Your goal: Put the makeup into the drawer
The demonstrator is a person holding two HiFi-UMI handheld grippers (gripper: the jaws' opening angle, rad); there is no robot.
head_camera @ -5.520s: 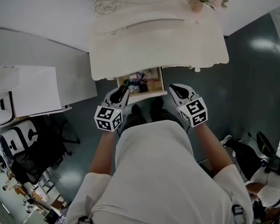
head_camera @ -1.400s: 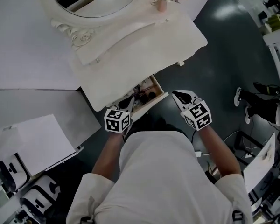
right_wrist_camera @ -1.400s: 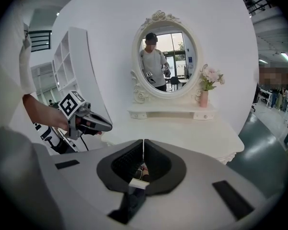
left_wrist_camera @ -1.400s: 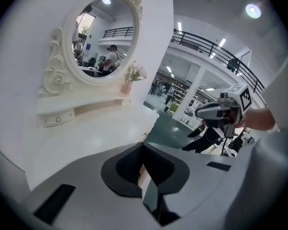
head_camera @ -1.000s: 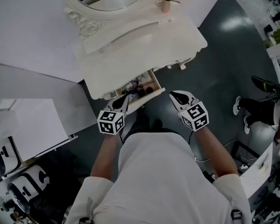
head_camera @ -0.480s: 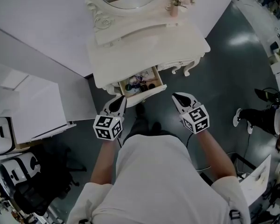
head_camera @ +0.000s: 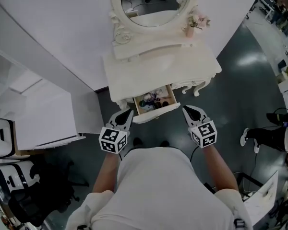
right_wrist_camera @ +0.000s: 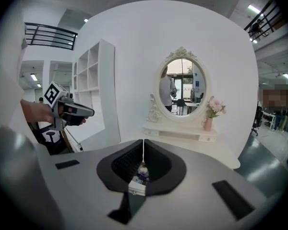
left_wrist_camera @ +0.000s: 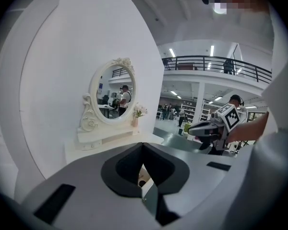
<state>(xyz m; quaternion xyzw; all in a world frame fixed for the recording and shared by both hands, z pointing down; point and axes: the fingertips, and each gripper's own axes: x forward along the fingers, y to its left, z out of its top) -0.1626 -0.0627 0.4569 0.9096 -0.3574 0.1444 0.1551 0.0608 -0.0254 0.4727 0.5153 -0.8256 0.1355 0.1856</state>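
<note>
The head view looks straight down on a white tabletop point(head_camera: 153, 73) with an oval mirror point(head_camera: 153, 1) at the top centre of the frame and a small vase point(head_camera: 191, 27) of pink flowers at the mirror's right. Only this view shows the drawer point(head_camera: 156, 114) whole. It stands pulled out under the tabletop's front edge, and the makeup point(head_camera: 153, 101) lies inside it as a cluster of small dark and coloured items.

The left tool point(head_camera: 128, 112) sits just below the drawer's left corner, and the right tool point(head_camera: 186, 109) is just to the right of the drawer front. Neither touches the drawer. Below them the person's white shirt point(head_camera: 153, 186) fills the lower centre, over a dark floor point(head_camera: 240, 80).

The two tool views show the mirror face-on instead, which the head view cannot. The left gripper view adds a balcony rail point(left_wrist_camera: 216, 63) at the upper right and the other tool in the person's hand at the right edge. The right gripper view adds a tall white shelf point(right_wrist_camera: 93, 75) at the left, with the other tool in front of it.

In each tool view the drawer shows only as a sliver through the dark hollow behind the tips. Some of the makeup can be made out there in the right gripper view.

Both tools have their jaws pressed together, meeting in a thin line. Neither holds anything or has anything between its tips.
</note>
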